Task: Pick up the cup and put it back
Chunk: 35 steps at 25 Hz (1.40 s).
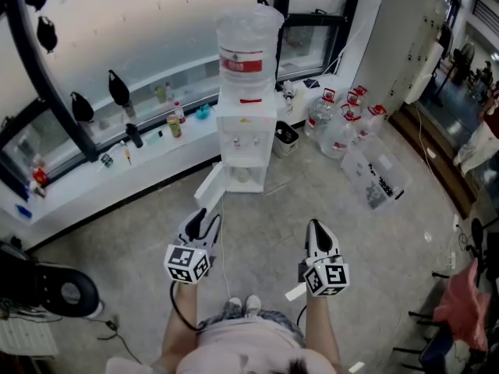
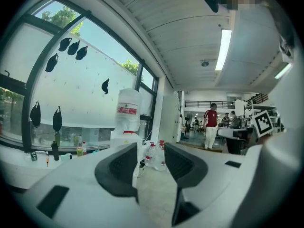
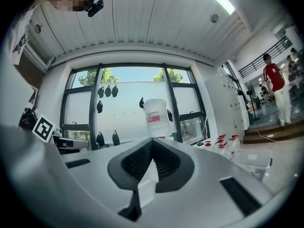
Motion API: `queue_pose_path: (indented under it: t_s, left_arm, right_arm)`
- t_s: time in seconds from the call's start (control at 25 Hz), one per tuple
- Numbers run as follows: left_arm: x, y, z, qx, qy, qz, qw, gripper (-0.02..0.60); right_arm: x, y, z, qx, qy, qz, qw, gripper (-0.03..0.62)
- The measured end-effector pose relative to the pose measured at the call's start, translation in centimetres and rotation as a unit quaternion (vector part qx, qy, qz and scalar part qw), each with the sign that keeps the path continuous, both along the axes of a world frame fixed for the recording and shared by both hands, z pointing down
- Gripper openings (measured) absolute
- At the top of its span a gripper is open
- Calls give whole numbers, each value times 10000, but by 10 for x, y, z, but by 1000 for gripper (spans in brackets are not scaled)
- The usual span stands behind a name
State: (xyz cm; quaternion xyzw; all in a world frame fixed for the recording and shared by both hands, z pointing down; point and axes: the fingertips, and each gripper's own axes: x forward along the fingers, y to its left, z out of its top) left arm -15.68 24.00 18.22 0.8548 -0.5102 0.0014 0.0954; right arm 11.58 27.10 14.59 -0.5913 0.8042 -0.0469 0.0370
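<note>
A white water dispenser [image 1: 245, 131] with a big clear bottle on top stands by the window, a few steps ahead of me. Its lower cabinet door [image 1: 210, 187] hangs open; a pale round thing [image 1: 243, 176] sits inside, and I cannot tell if it is the cup. My left gripper [image 1: 201, 218] is held at waist height and points at the dispenser [image 2: 126, 137]; its jaws [image 2: 151, 148] stand apart with nothing between them. My right gripper [image 1: 315, 226] is level with it to the right, shut with its tips touching [image 3: 152, 144] and nothing held.
Several water bottles [image 1: 339, 123] and a clear plastic box [image 1: 374, 179] stand on the floor right of the dispenser. A small bin [image 1: 285, 137] is beside it. The window ledge [image 1: 93, 179] carries small bottles. A black chair base [image 1: 54, 288] is at my left. People [image 2: 210, 125] stand far off.
</note>
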Motion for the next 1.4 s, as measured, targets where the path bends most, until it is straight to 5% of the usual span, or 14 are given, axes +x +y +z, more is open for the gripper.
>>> queue_pose_path:
  t_s: [0.2,0.32,0.96,1.4]
  left_arm:
    - [2,1,-7,135,299,100,9994,329]
    - [1,1,-9,189,503,108,9985,365]
    - [-26,-17,14,78,384,206,9990,373]
    - [-24,-80,22,47,373,229,9990,373]
  right_arm:
    - [0,0,1,-19,-23,31,10000,15]
    - [-1,0,2,-33,-43,44,10000,15]
    - [-30,-11,17,-53,-77,208,9997,15]
    - [-30,-66,27,-97,-86,246,9996,16]
